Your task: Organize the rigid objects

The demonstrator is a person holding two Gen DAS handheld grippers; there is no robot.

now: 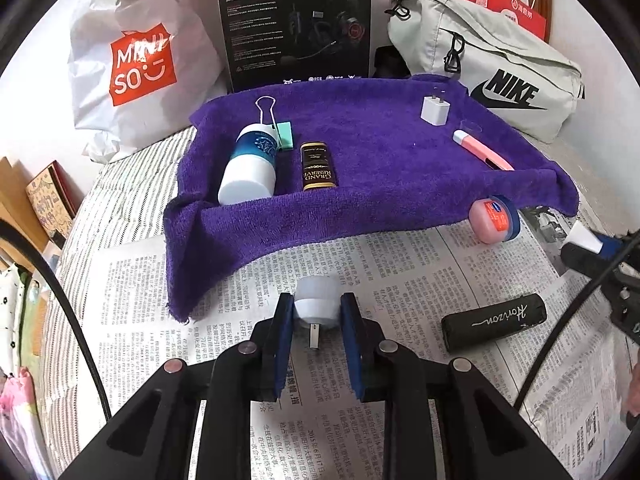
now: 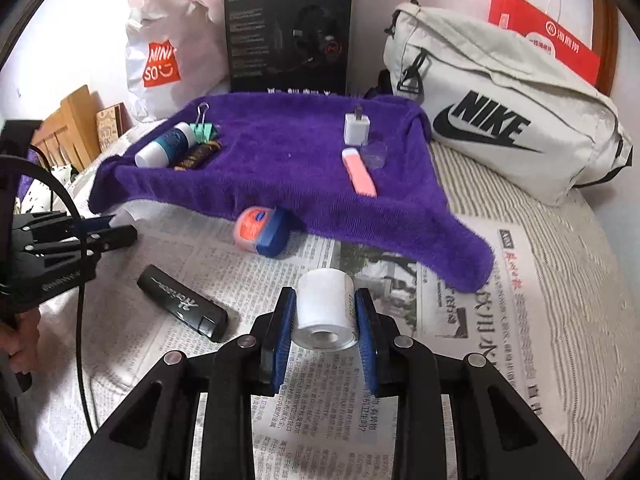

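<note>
My left gripper (image 1: 316,310) is shut on a small white plug-in night light (image 1: 316,300), held above the newspaper in front of the purple towel (image 1: 360,168). My right gripper (image 2: 325,312) is shut on a white paper roll (image 2: 325,308). On the towel lie a white and blue bottle (image 1: 250,166), a green binder clip (image 1: 280,136), a black and gold box (image 1: 317,166), a white charger (image 1: 435,110) and a pink utility knife (image 1: 482,150). A pink jar with a blue lid (image 1: 494,218) and a black tube (image 1: 494,322) lie on the newspaper.
A white Miniso bag (image 1: 136,60), a black headset box (image 1: 296,24) and a grey Nike bag (image 1: 492,68) stand behind the towel. Newspaper (image 1: 400,280) covers a striped bed. Wooden items (image 2: 72,120) lean at the left.
</note>
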